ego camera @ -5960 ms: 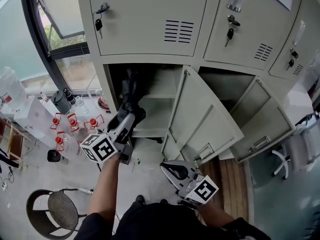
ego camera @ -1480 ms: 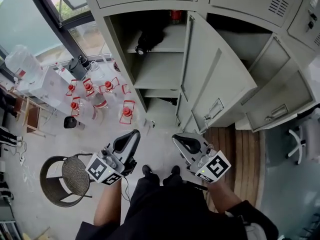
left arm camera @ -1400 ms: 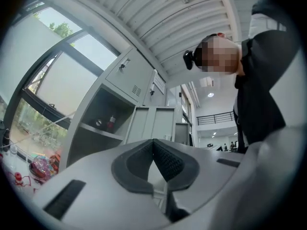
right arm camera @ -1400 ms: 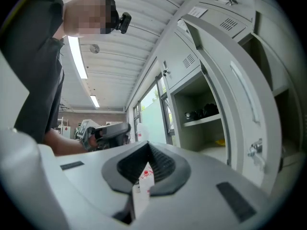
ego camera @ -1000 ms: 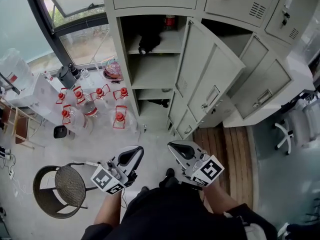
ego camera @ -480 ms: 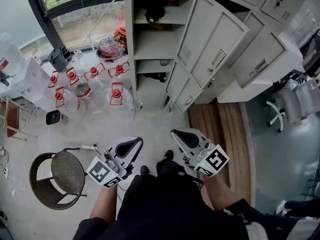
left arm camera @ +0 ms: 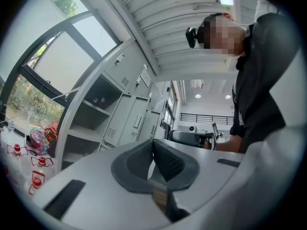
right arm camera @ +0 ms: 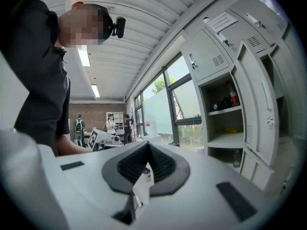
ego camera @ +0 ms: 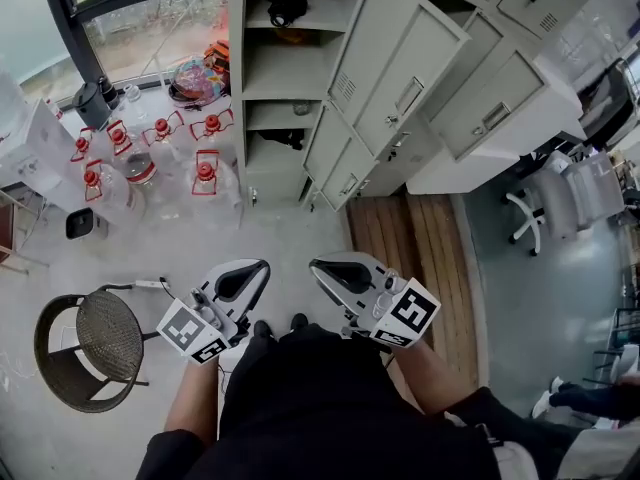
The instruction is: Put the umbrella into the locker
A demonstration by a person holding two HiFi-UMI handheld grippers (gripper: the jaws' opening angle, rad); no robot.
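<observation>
As umbrella [ego camera: 286,10] lies shelved, left tool [ego camera: 258,268] — distant

Round wicker chair [ego camera: 82,340] on grey floor [ego camera: 150,253], red-capped water jugs [ego camera: 205,180] further off.

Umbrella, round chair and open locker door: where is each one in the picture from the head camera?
umbrella [ego camera: 288,6], head view, on its dark bundle on the locker's top shelf.
chair [ego camera: 97,334], head view, on the middle of its woven round seat.
locker door [ego camera: 385,48], head view, on the open door's flat face.
</observation>
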